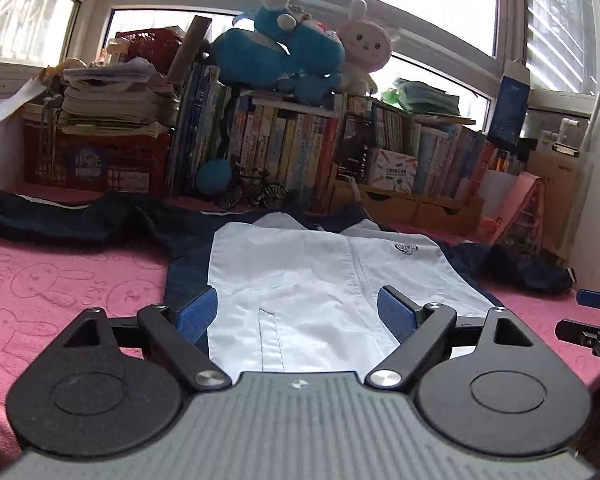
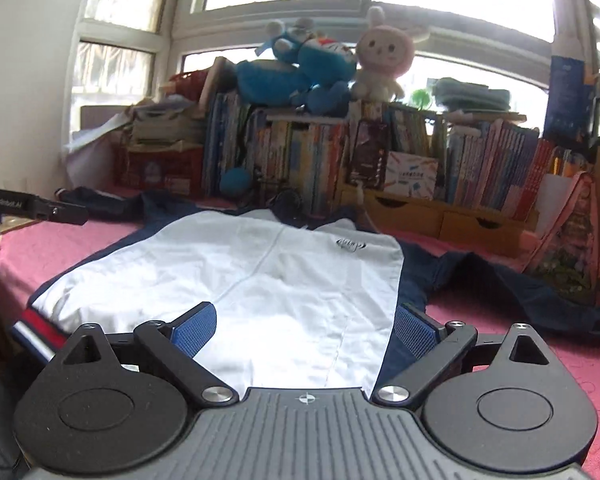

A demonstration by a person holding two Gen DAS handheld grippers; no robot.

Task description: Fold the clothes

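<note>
Blue-padded fingers of the left gripper [image 1: 296, 312] stand nearest the lens in the left wrist view, jaws wide apart and pinching nothing, poised over the near hem of the jacket [image 1: 320, 280]. That jacket, white on the front with navy sides and sleeves, lies flat and face up on the pink bunny-print cover [image 1: 60, 280], its zip line running away from the camera toward the collar. Left of the jacket, one navy sleeve [image 1: 60, 220] stretches out across the cover; right of the jacket, the other sleeve lies bunched in a dark heap. Beyond the jacket's collar stands a row of books [image 1: 280, 148], with a blue plush toy [image 1: 276, 52] and a pink rabbit plush [image 1: 366, 46] perched on top, under the window. At the jacket's right edge the tips of the other tool poke into the picture. In the right wrist view, the right gripper [image 2: 304, 330] likewise has its jaws spread wide with only loose cloth below them, the striped red, white and navy hem band [image 2: 40, 332] lying left of its left pad.
</note>
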